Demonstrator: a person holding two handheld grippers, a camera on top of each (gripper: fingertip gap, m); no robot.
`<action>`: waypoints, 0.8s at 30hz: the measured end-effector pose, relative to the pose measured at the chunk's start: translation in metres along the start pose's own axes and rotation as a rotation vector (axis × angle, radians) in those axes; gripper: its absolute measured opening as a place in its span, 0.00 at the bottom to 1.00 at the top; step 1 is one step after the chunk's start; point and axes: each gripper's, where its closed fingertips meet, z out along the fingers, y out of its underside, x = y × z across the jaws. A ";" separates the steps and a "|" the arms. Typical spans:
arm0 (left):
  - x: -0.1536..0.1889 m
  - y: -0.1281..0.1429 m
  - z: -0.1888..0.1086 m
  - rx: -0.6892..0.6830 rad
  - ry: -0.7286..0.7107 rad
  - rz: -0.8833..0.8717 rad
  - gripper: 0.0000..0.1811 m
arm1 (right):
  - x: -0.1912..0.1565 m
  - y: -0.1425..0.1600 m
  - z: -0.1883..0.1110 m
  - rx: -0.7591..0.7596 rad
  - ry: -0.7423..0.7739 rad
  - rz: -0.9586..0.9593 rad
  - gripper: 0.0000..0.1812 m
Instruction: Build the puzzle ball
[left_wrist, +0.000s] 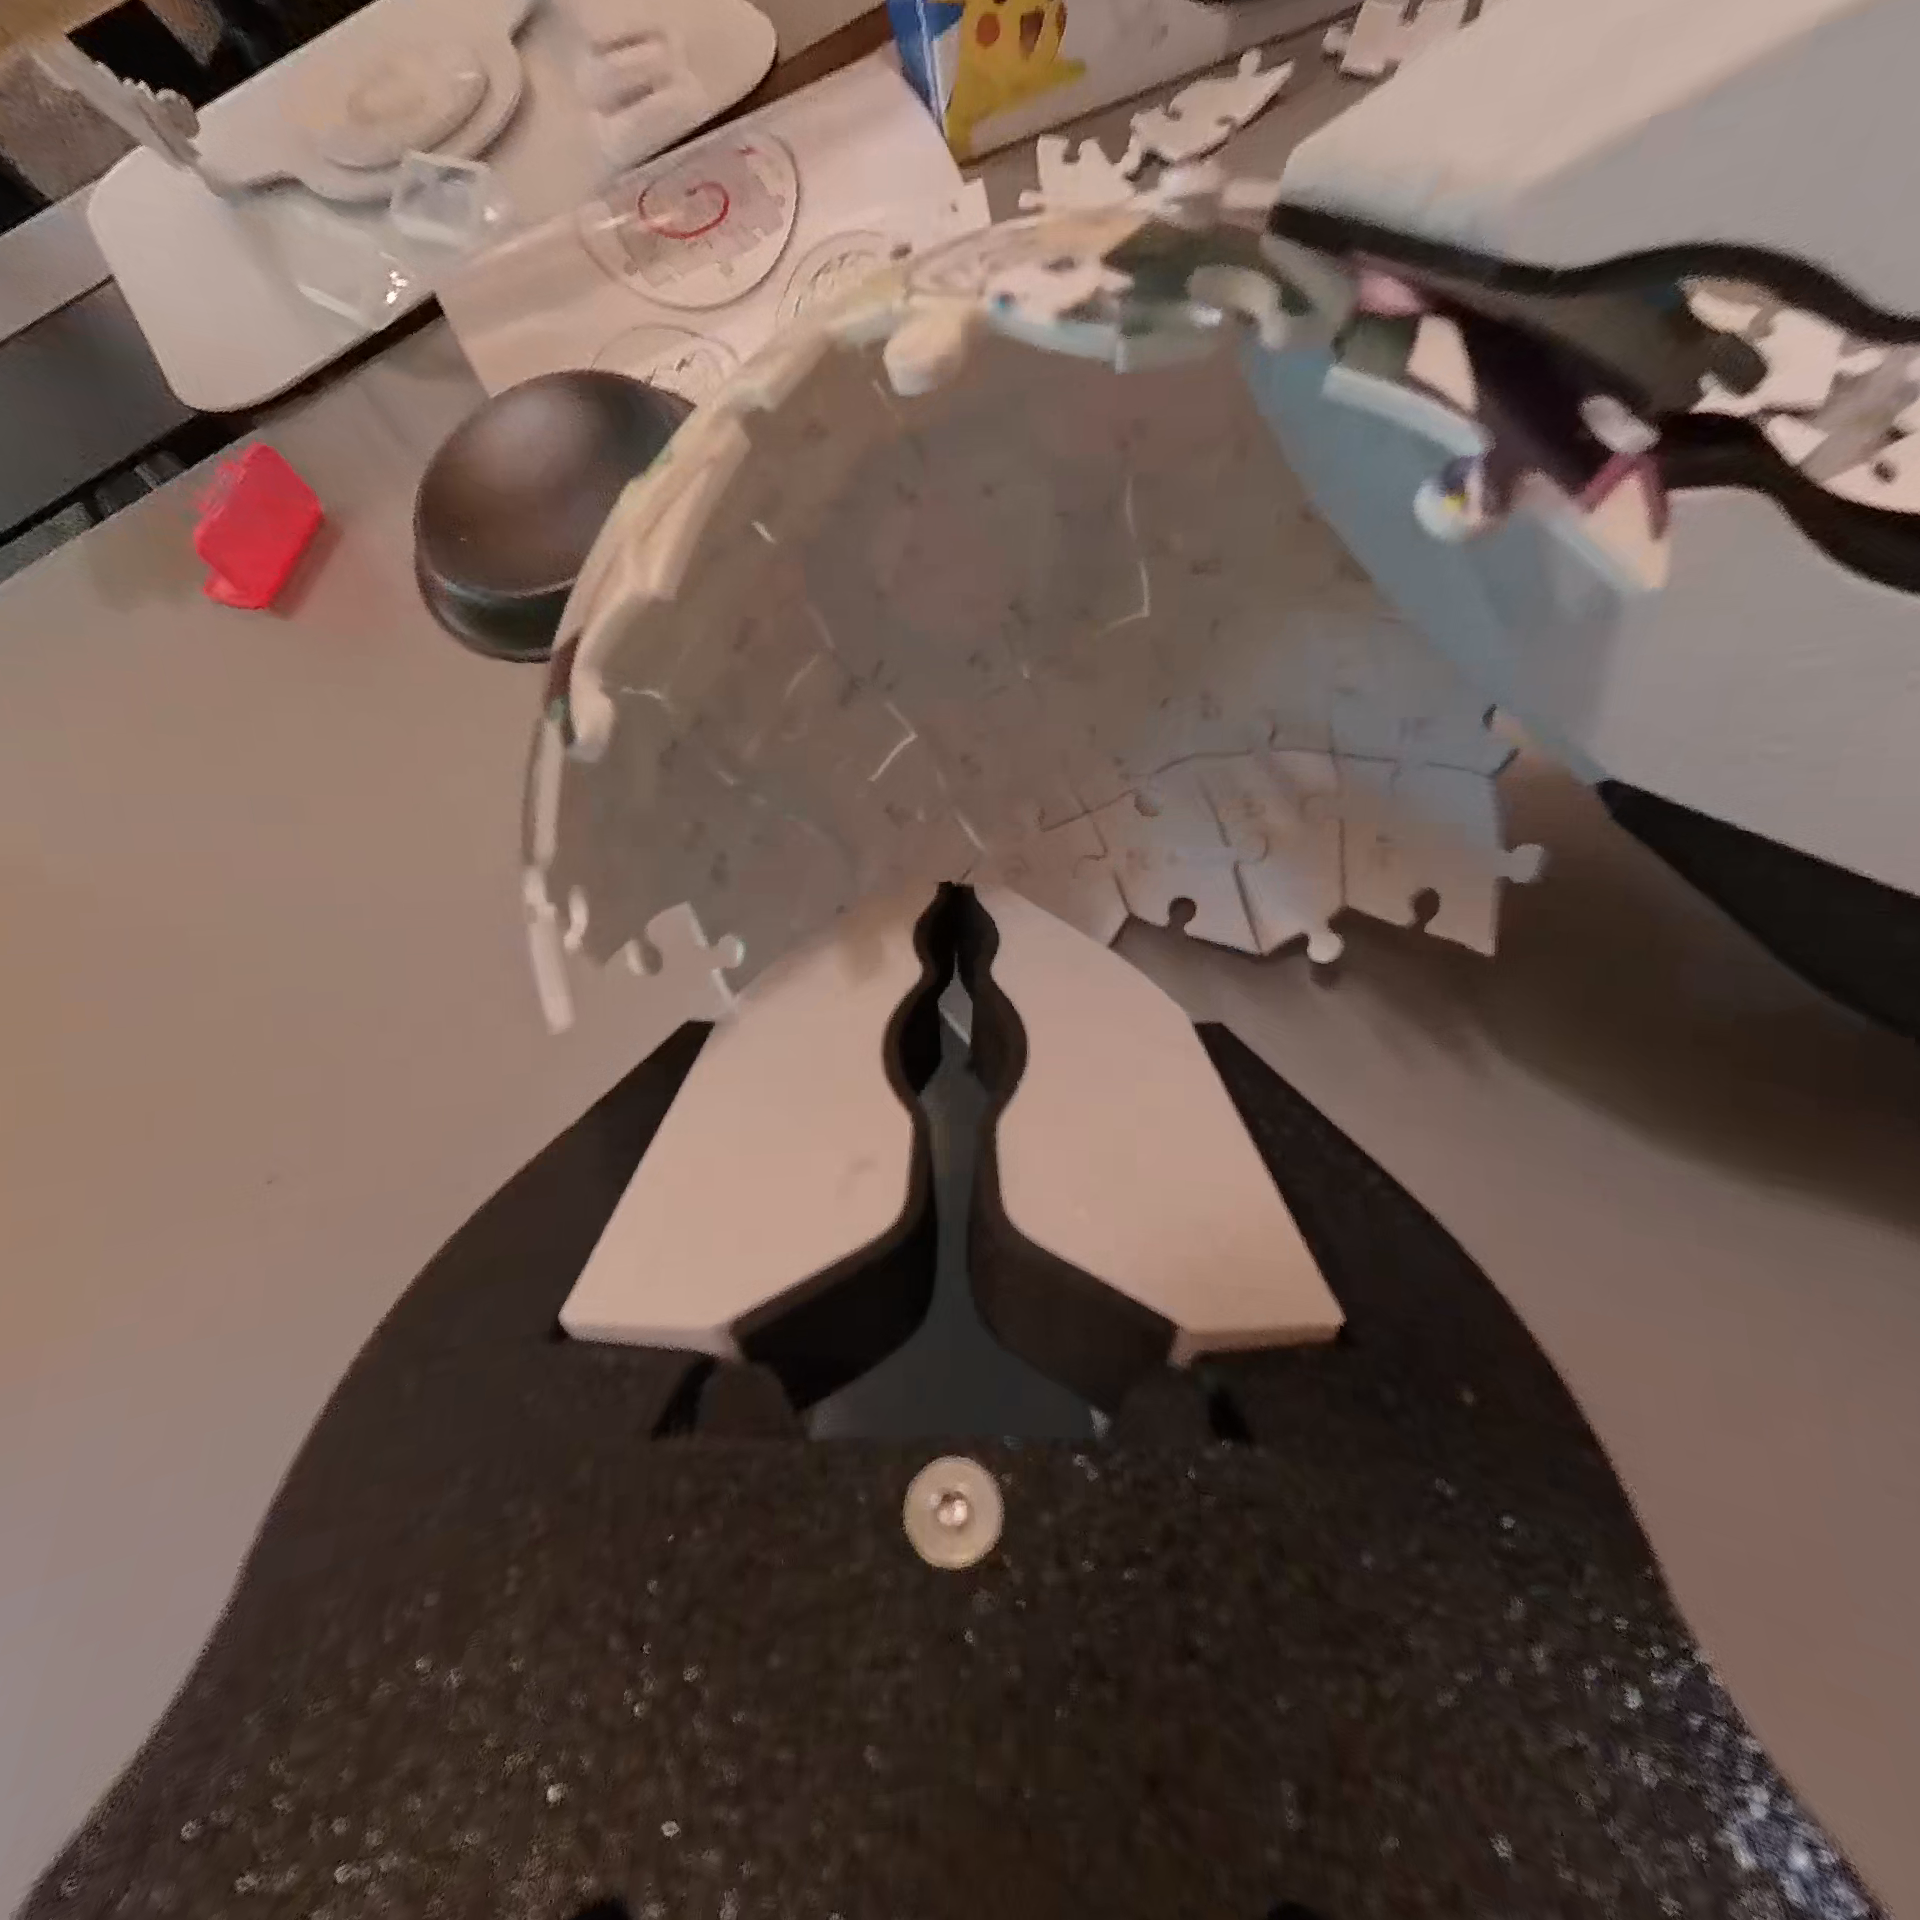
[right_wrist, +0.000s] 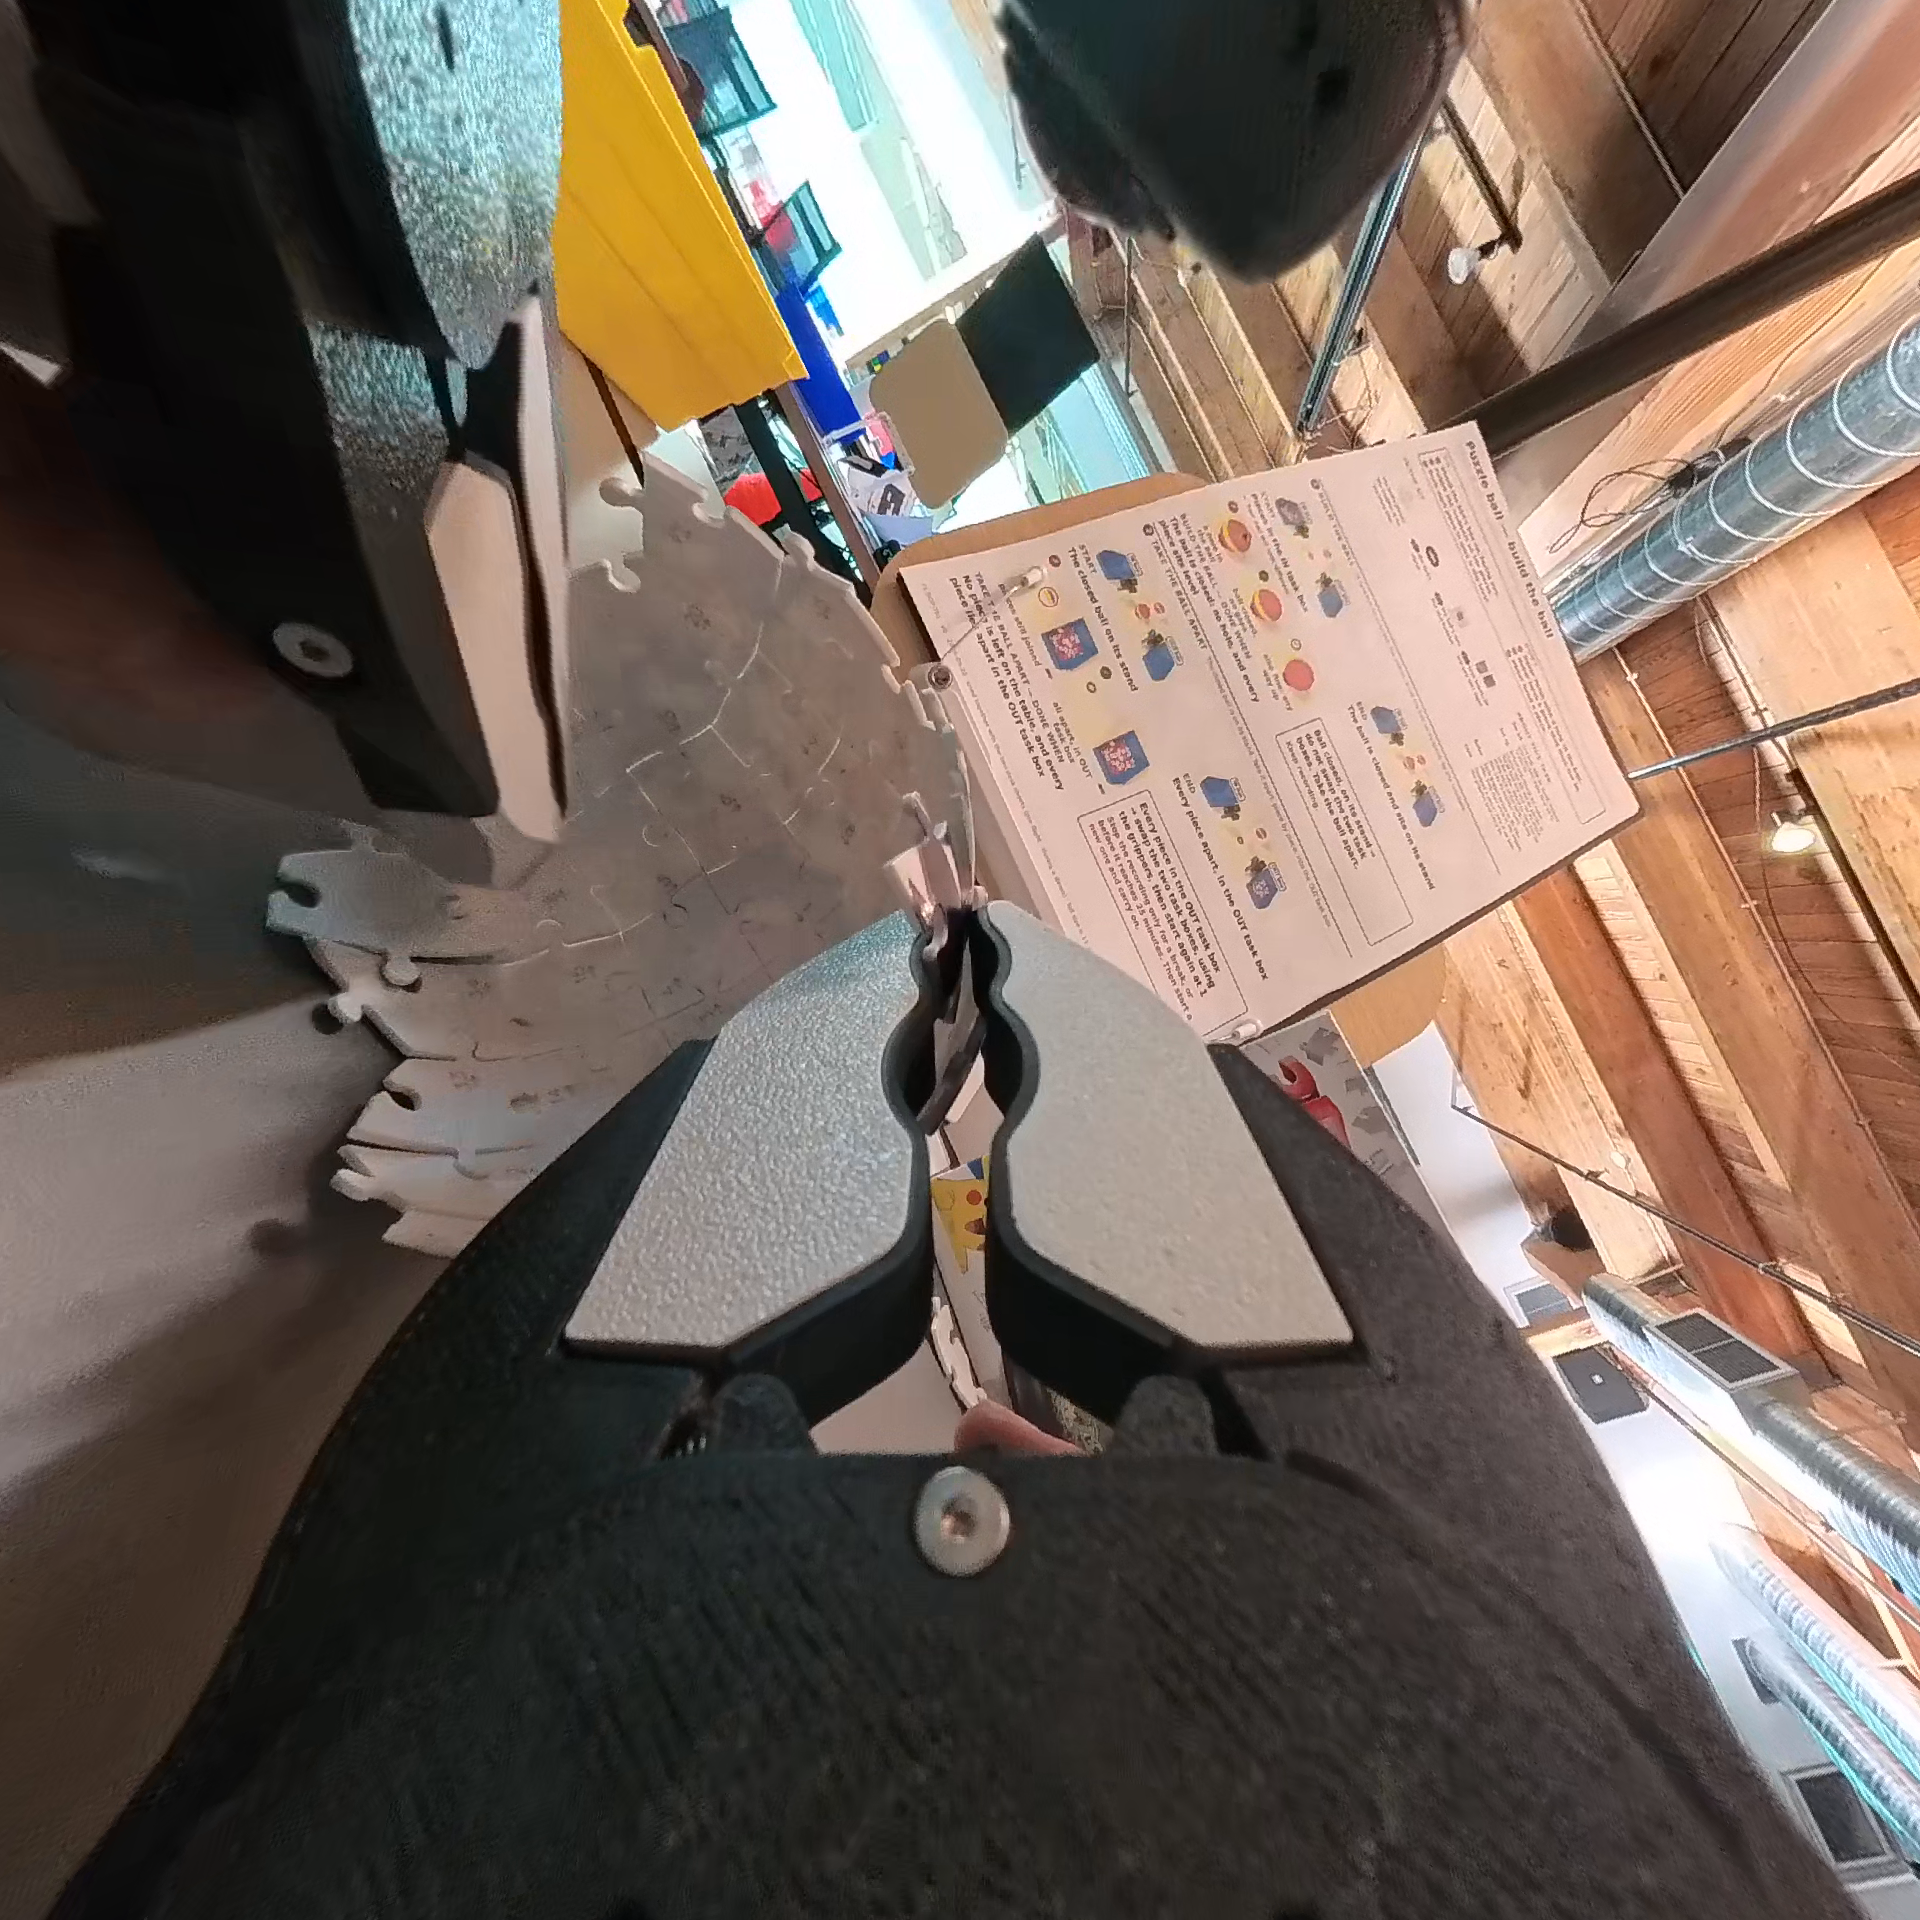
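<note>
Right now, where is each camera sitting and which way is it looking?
Left wrist view: on the left gripper, looking down over the table; jaws shut on the puzzle shell.
Right wrist view: on the right gripper, tilted up toward the ceiling; jaws shut on a puzzle piece.
Shared: the shell and the opposite gripper.

I see the puzzle ball (left_wrist: 966, 665) half built: a curved shell of interlocked pieces, its plain grey inner face towards me, held up off the table. Its rim is ragged with open tabs. Loose pieces (left_wrist: 1205, 104) lie on the table behind it.
</note>
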 end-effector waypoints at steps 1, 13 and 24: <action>-0.001 0.002 -0.001 -0.015 -0.011 0.011 0.00 | 0.000 -0.001 0.000 0.003 0.000 -0.002 0.02; 0.006 0.016 0.010 -0.120 -0.067 0.169 0.00 | 0.000 -0.006 -0.001 0.026 -0.007 0.006 0.02; 0.007 0.014 0.011 -0.151 -0.008 0.144 0.00 | 0.001 -0.005 -0.001 0.021 -0.007 0.003 0.02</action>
